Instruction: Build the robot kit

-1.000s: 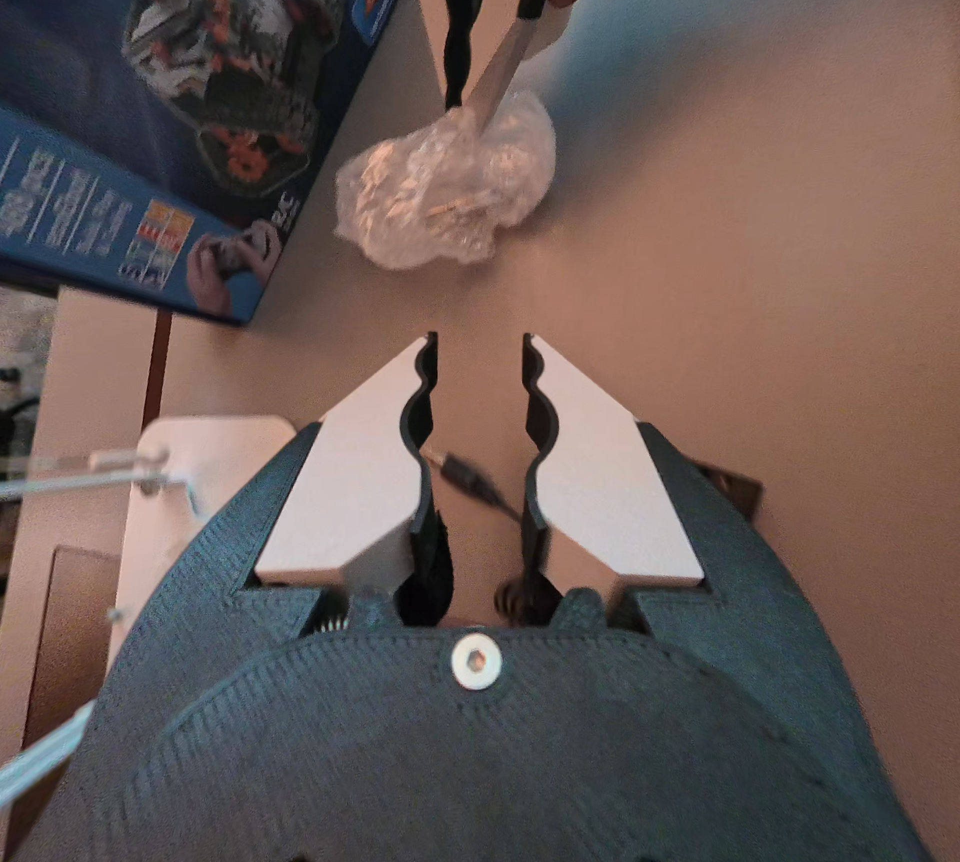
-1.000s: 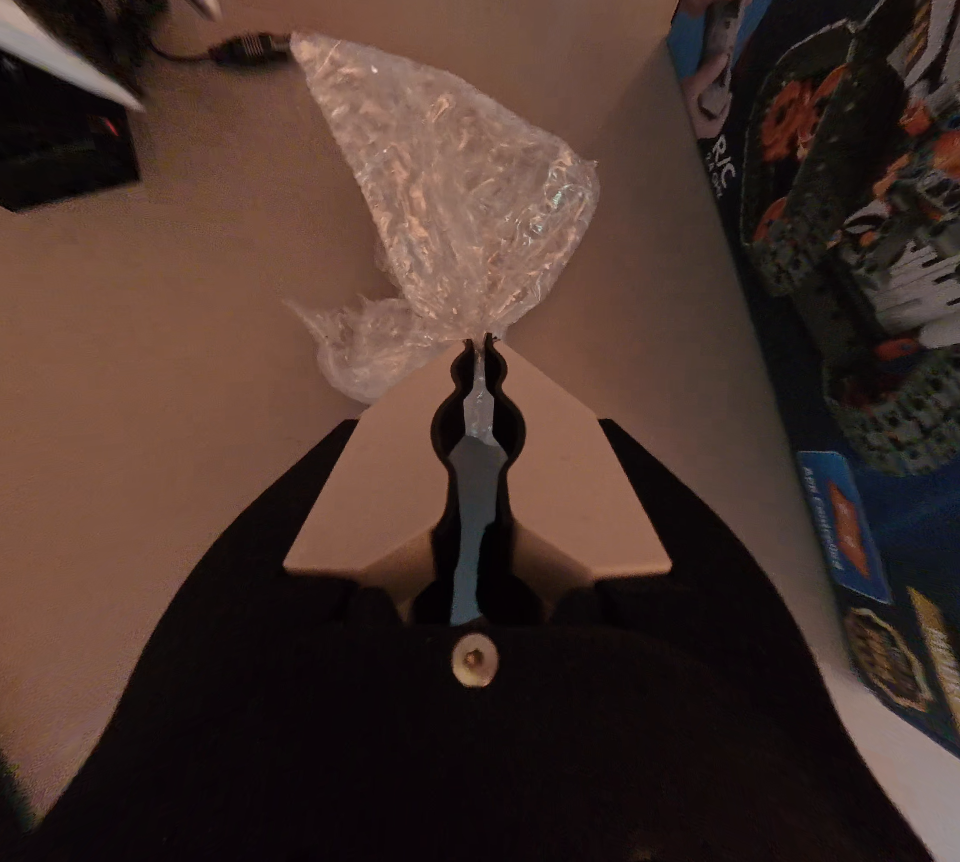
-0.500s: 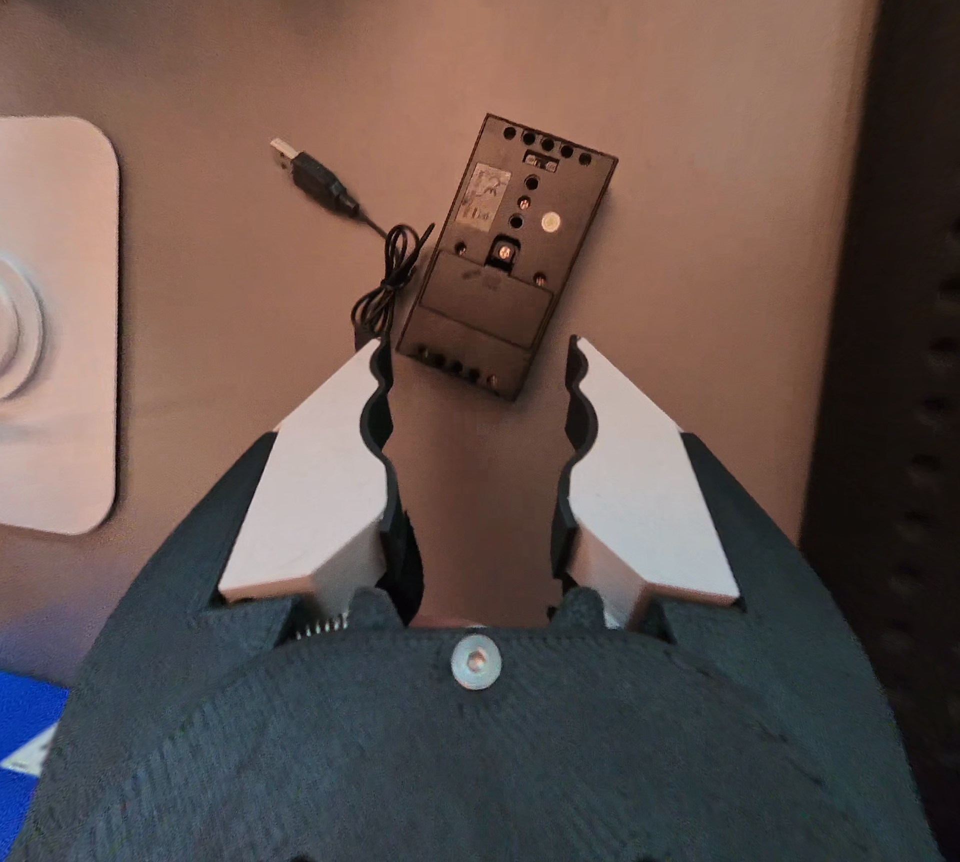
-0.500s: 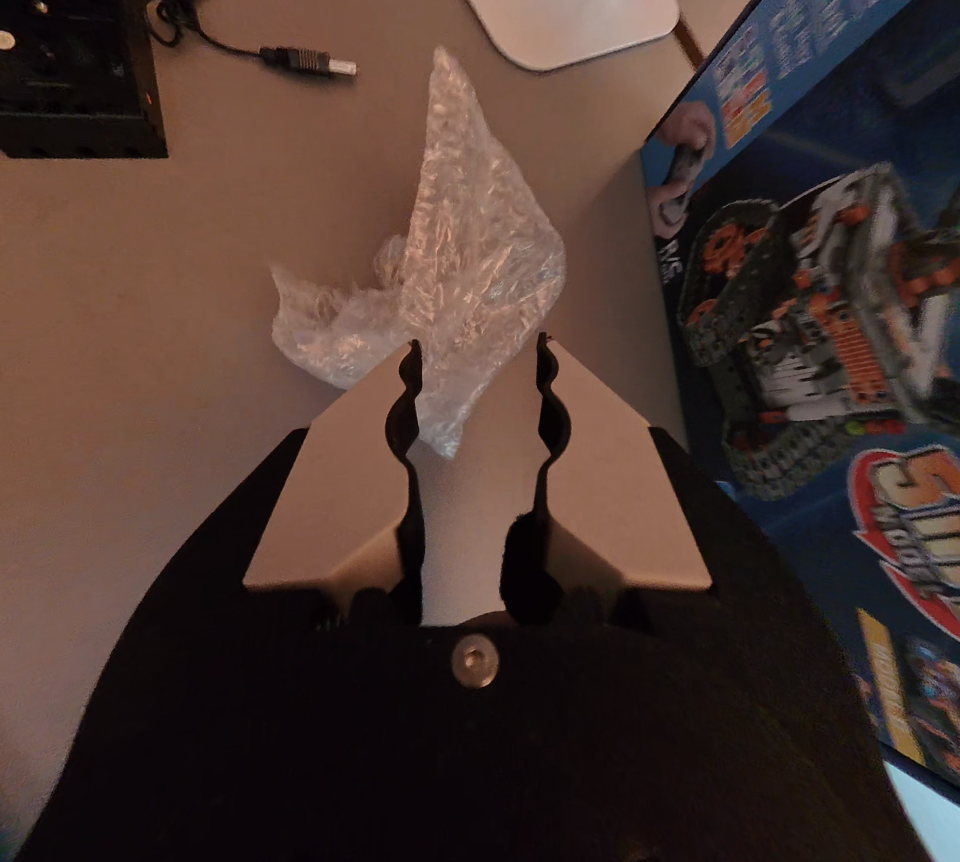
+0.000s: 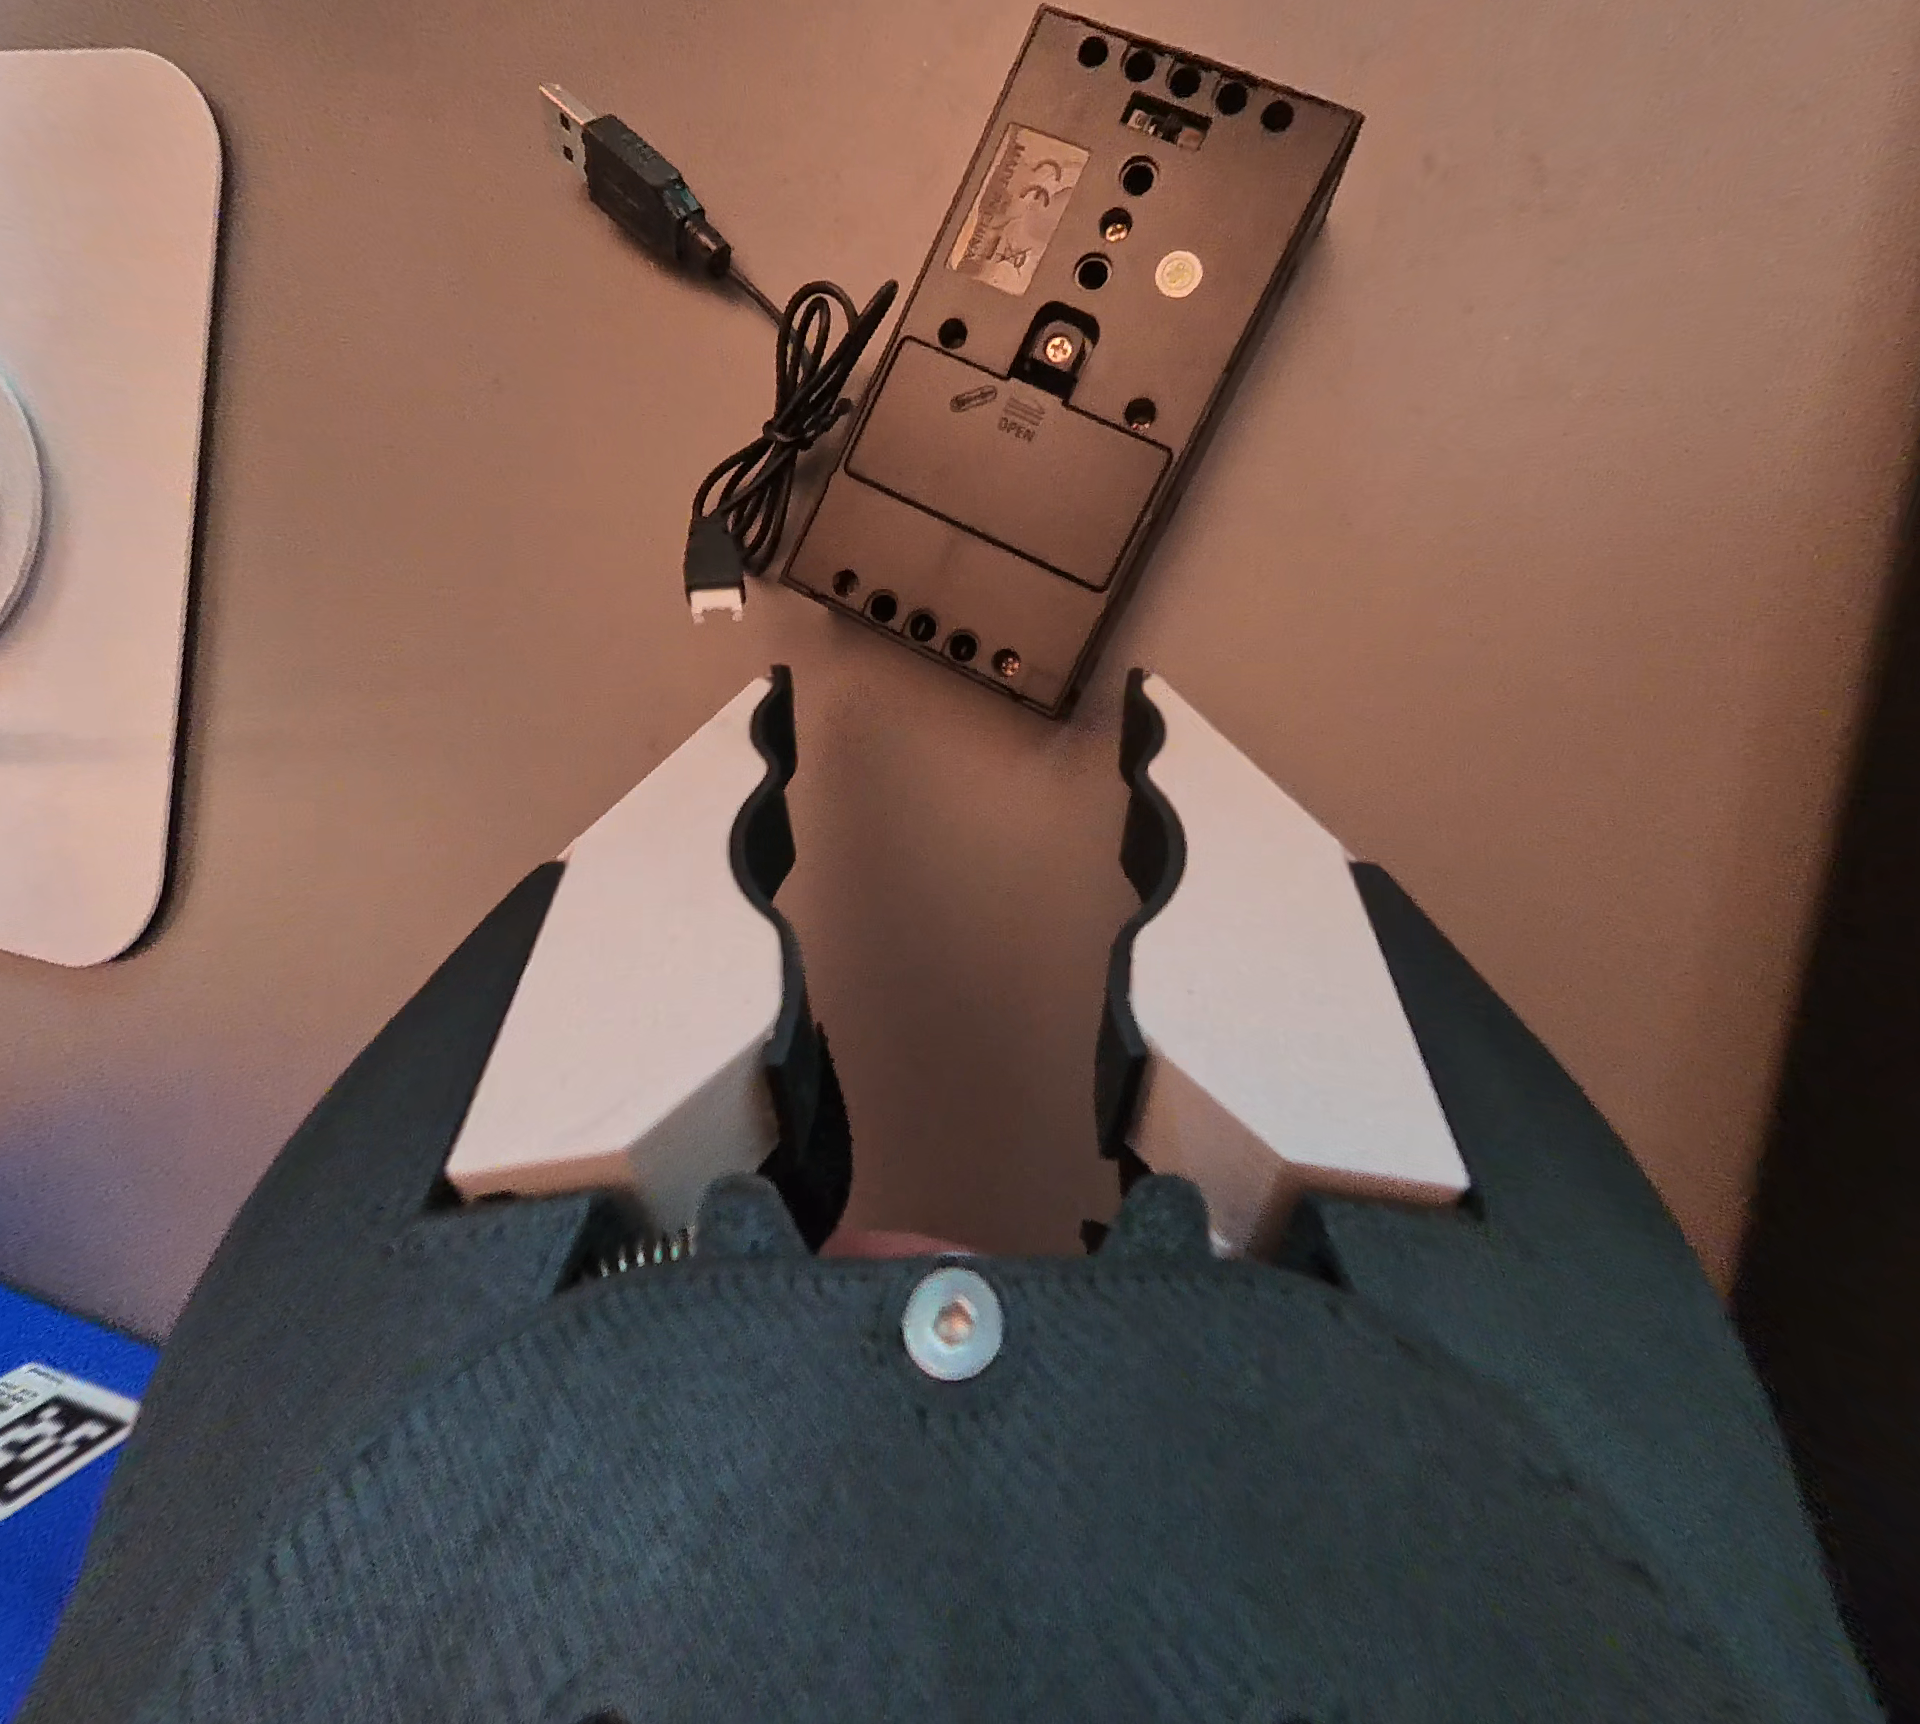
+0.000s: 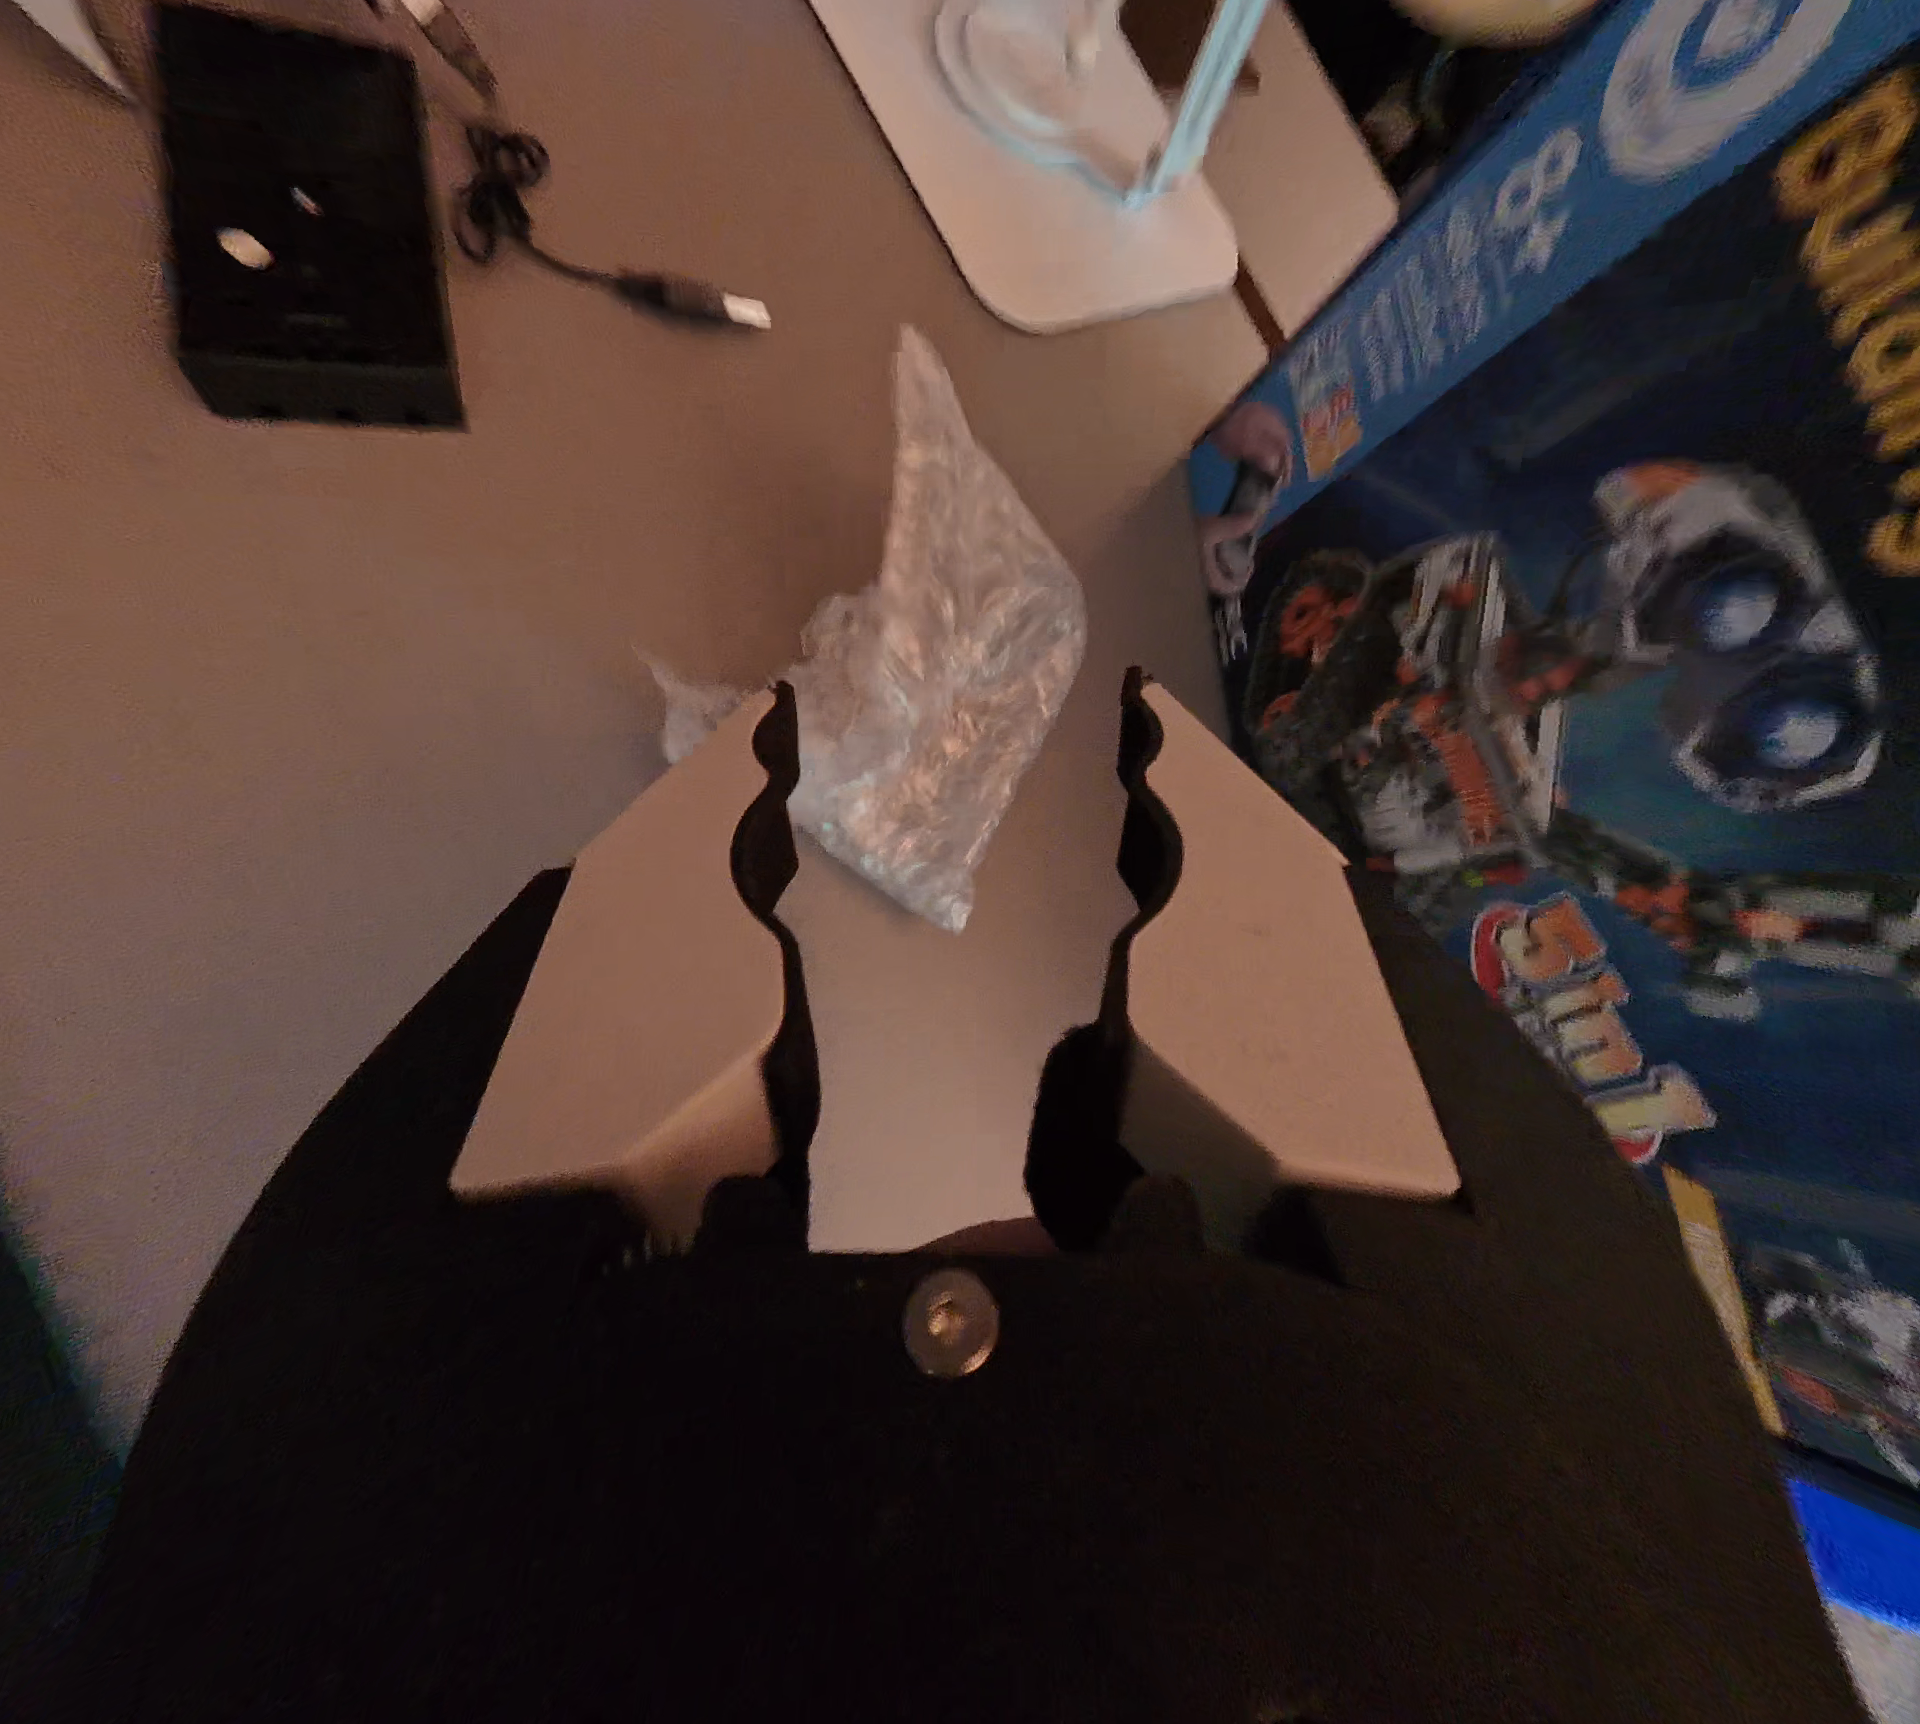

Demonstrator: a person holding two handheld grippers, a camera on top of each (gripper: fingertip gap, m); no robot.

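**Left hand-held gripper lined up on battery box**

Left hand-held gripper (image 5: 956, 687), jaws wide and empty, hovers over the tabletop (image 5: 1507, 739). Black battery box (image 5: 1070, 365) lies just ahead, long axis running near-left to far-right; USB cable (image 5: 727, 365) touches its left edge. Right hand-held gripper (image 6: 956, 687), wide, empty, sits above a bubble-wrap bag (image 6: 935, 666).

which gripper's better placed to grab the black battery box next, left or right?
Left, probably. The left gripper is open, with the black battery box just beyond its fingertips. The right gripper, also open, hangs over the bubble wrap, well away from the box.
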